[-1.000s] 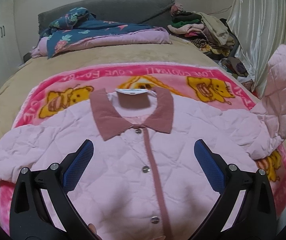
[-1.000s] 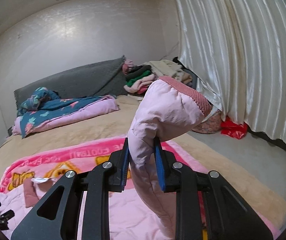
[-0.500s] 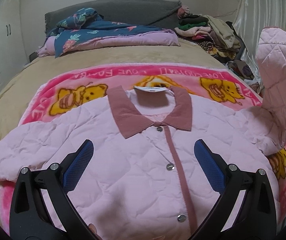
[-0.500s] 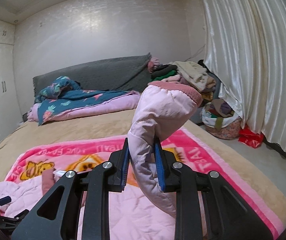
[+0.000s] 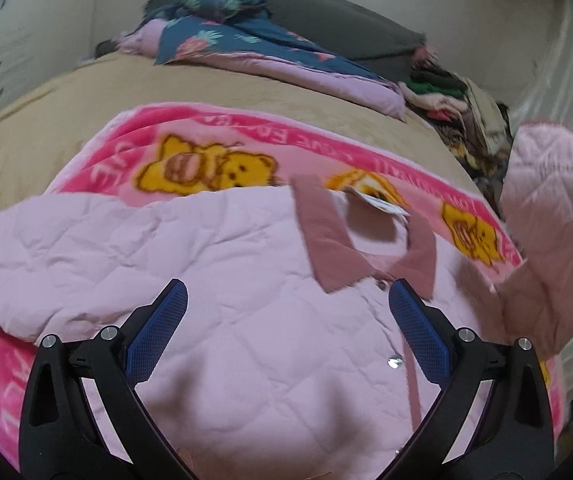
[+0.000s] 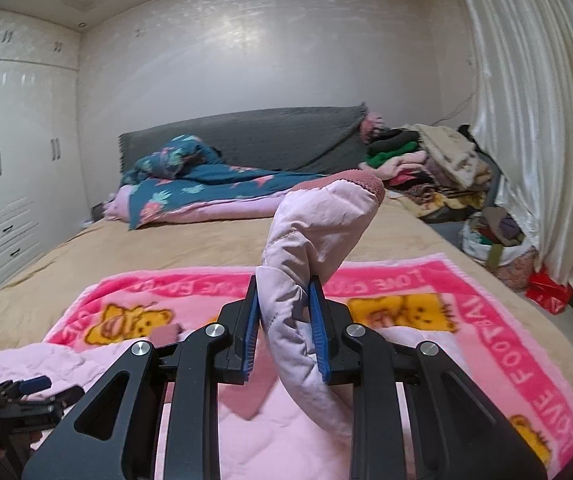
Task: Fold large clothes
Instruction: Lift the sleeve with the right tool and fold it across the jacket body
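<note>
Right gripper (image 6: 284,330) pinches the jacket sleeve (image 6: 318,228), seemingly above the blanket (image 6: 466,304).

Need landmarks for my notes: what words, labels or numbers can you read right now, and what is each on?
"LOVE FOOTBAL" (last letters cut off): white lettering on the right border of the pink bear blanket.
Top border lettering: upside down, starts "LOVE", rest blurred.
White neck tag in the pink quilted jacket: print too small.
No numbers.
</note>
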Available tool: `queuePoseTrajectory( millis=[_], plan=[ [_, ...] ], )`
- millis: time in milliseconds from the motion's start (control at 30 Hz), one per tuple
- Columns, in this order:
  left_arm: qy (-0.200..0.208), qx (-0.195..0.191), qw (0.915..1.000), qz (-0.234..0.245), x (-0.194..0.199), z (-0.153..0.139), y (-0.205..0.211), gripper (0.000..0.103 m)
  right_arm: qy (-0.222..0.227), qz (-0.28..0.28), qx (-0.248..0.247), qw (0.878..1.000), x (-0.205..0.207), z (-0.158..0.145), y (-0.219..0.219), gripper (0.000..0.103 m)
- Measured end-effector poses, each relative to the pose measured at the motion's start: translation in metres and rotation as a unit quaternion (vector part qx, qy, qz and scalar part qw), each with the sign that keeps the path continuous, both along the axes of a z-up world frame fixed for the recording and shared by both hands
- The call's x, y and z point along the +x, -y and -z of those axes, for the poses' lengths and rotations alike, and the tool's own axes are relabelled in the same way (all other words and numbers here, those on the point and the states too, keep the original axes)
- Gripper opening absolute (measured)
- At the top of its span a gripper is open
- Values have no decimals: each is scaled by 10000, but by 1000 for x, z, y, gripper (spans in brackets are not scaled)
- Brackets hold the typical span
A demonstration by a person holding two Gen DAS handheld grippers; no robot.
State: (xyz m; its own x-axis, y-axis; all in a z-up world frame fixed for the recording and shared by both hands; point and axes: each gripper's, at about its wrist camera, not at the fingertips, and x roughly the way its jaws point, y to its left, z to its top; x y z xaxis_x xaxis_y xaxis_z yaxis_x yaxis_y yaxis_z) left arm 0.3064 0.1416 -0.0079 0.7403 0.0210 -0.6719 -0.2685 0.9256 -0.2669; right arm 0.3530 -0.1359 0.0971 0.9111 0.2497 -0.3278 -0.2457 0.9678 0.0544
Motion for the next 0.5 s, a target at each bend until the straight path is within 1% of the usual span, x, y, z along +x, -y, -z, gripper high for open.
queuePoseTrajectory(
  millis=[67, 233, 333, 400, 500],
  plan=[
    [26, -211, 9997, -108, -3, 2, -15, 95, -16, -148, -60, 9999, -1, 8, -18, 22],
    [120, -732, 9970, -197, -8, 5, -38, 95, -192, -552, -115, 9982, -1, 30, -66, 22],
    [198, -1171, 9927, -211, -13, 7, -53, 95, -343, -830, -215, 9957, -6, 47, -95, 22],
    [304, -1481, 9882, -235, -18, 7, -62, 95, -437, -984, -314, 9937, -9, 59, -114, 22],
    [444, -1768, 9828, -280, -22, 7, -72, 95, -681, -1223, -465, 9891, -13, 81, -139, 23]
  ],
)
